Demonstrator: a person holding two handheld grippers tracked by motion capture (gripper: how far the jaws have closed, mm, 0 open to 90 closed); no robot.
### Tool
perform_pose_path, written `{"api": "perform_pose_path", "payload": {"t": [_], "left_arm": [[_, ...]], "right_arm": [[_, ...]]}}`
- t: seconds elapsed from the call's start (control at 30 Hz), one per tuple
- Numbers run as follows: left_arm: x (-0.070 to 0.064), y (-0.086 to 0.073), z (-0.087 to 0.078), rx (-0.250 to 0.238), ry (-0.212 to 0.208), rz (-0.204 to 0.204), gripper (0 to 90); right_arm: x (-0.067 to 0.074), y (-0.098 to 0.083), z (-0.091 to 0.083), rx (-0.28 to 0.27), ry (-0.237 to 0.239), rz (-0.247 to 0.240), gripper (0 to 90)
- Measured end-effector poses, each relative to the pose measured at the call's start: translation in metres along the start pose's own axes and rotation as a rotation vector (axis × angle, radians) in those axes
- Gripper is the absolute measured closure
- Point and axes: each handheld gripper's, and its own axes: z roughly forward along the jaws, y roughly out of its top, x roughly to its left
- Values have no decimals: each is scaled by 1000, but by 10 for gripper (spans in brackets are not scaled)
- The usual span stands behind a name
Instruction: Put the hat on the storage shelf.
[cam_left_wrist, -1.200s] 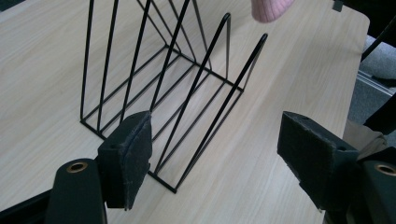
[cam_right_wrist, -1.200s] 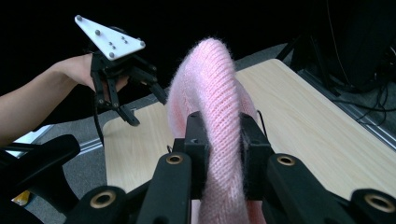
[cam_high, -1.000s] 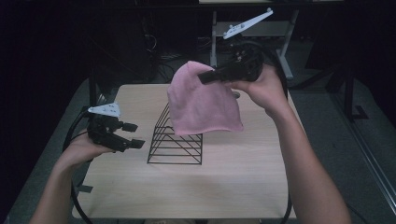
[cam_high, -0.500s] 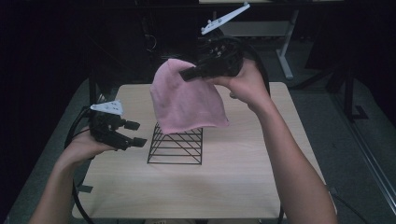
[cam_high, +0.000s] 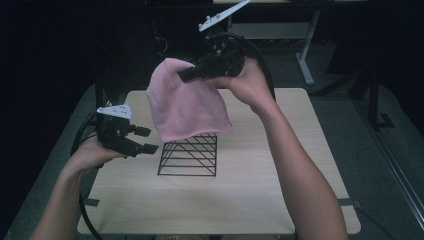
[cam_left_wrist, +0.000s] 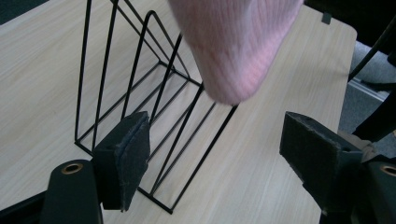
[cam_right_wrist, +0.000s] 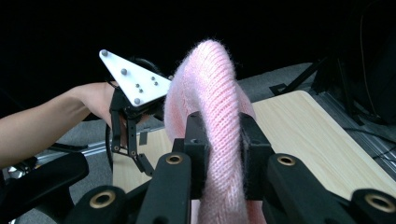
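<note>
A pink knitted beanie (cam_high: 187, 105) hangs in the air above the table, pinched at its top by my right gripper (cam_high: 186, 75), which is shut on it. In the right gripper view the knit (cam_right_wrist: 219, 116) is squeezed between the two jaws. Under it stands a black wire rack (cam_high: 190, 154) on the wooden table (cam_high: 260, 175); the beanie's lower edge (cam_left_wrist: 238, 51) hangs just over the rack (cam_left_wrist: 140, 93). My left gripper (cam_high: 145, 140) is open at the rack's left side, low over the table, with nothing between its pads (cam_left_wrist: 126, 158).
The table's front and right parts are bare wood. Dark floor surrounds it, with a desk frame (cam_high: 305, 50) behind. Black cables (cam_high: 85, 145) trail from the grippers.
My right gripper has lifted the beanie higher and to the left over the rack. The left gripper has barely moved.
</note>
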Motion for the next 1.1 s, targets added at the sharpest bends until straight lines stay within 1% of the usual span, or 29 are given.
{"api": "perform_pose_path", "payload": {"t": [0.03, 0.07, 0.1, 0.13, 0.17, 0.2, 0.23, 0.3, 0.37, 0.4, 0.47, 0.5, 0.53, 0.6, 0.63, 0.7, 0.77, 0.83, 0.87, 0.9, 0.97, 1.1], "left_arm": [[2, 1, 0, -2, -2, 4, 250], [4, 1, -1, -5, -5, -2, 251], [5, 2, 0, -9, -14, -27, 251], [8, 2, 0, -8, -16, -35, 252], [10, 2, -1, -8, -14, -28, 262], [11, 2, 0, -10, -26, -44, 283], [11, 2, 0, -10, -26, -44, 311], [12, 2, 0, -10, -28, -52, 370], [15, 2, -2, -14, -33, -59, 463], [17, 1, -4, -24, -38, -74, 505], [18, 0, -5, -26, -34, -68, 624], [18, 0, -5, -26, -34, -68, 668], [19, -1, -5, -25, -25, -77, 712], [20, -3, -4, -20, -21, -73, 775], [21, -3, -4, -16, -12, -59, 792], [20, -4, -3, -14, -7, -74, 809], [21, -5, -3, -3, 9, -71, 814], [21, -5, -2, 1, 14, -74, 814], [22, -6, 0, 6, 22, -72, 814], [22, -6, 0, 6, 22, -72, 814], [23, -7, 2, 8, 31, -74, 814], [22, -7, 4, 21, 38, -59, 814]], "right_arm": [[0, 1, 2, -5, 3, 2, 769], [0, 2, 4, -6, 5, 3, 769], [0, 3, 6, -7, 8, 4, 769], [0, 3, 9, -11, 13, 0, 769], [1, 4, 11, -14, 17, -4, 770], [1, 5, 14, -14, 19, -11, 769], [1, 5, 14, -14, 19, -11, 769], [3, 8, 21, -15, 29, -20, 769], [3, 9, 23, -12, 34, -20, 769], [3, 9, 27, -9, 40, -24, 770], [3, 10, 31, -5, 44, -18, 769], [3, 10, 31, -5, 44, -18, 769], [2, 9, 34, -1, 46, -21, 770], [1, 7, 37, -1, 52, -17, 769], [0, 6, 38, 0, 50, -18, 770], [-2, 2, 39, -3, 53, -8, 769], [-6, -2, 40, -5, 52, 5, 769], [-7, -4, 40, -8, 54, 6, 769], [-10, -8, 41, -7, 54, 13, 769], [-10, -8, 41, -7, 54, 13, 769], [-14, -14, 42, -6, 54, 24, 769], [-17, -21, 40, -7, 56, 30, 768]]}}
